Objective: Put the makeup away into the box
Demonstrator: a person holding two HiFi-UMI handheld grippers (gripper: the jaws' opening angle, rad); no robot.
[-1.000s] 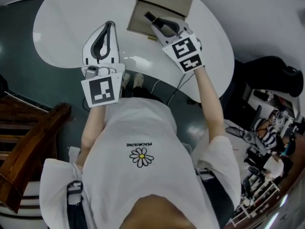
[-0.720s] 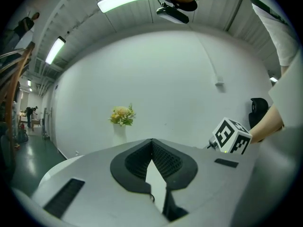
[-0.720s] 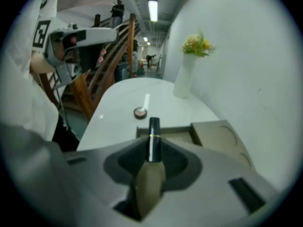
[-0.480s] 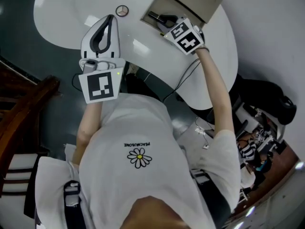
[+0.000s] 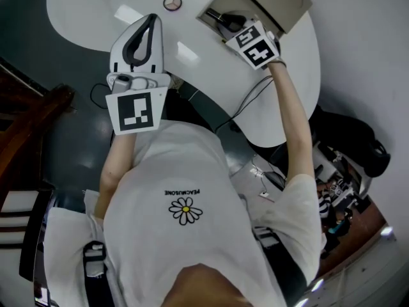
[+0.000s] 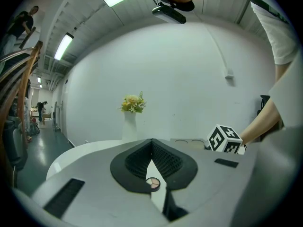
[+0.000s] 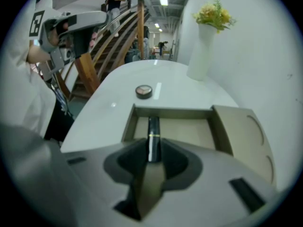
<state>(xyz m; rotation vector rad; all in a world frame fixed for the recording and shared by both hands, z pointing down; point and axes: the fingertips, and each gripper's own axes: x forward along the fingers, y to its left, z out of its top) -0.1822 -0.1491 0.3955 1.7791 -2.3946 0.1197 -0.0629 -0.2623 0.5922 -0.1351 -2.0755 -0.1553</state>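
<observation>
White tabletop [image 7: 113, 112], open box [image 7: 189, 129] — your right tongs [image 7: 152, 150] pinch the lipstick [image 7: 153, 131] over it; lower gently, then release. Left tongs [image 6: 152, 148] pressed together, empty.

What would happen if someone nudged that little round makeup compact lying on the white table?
The compact lies flat and low, so it would probably slide, not roll or tip. The table looks glossy, so it may skid easily. Being small, it is likely light.
</observation>
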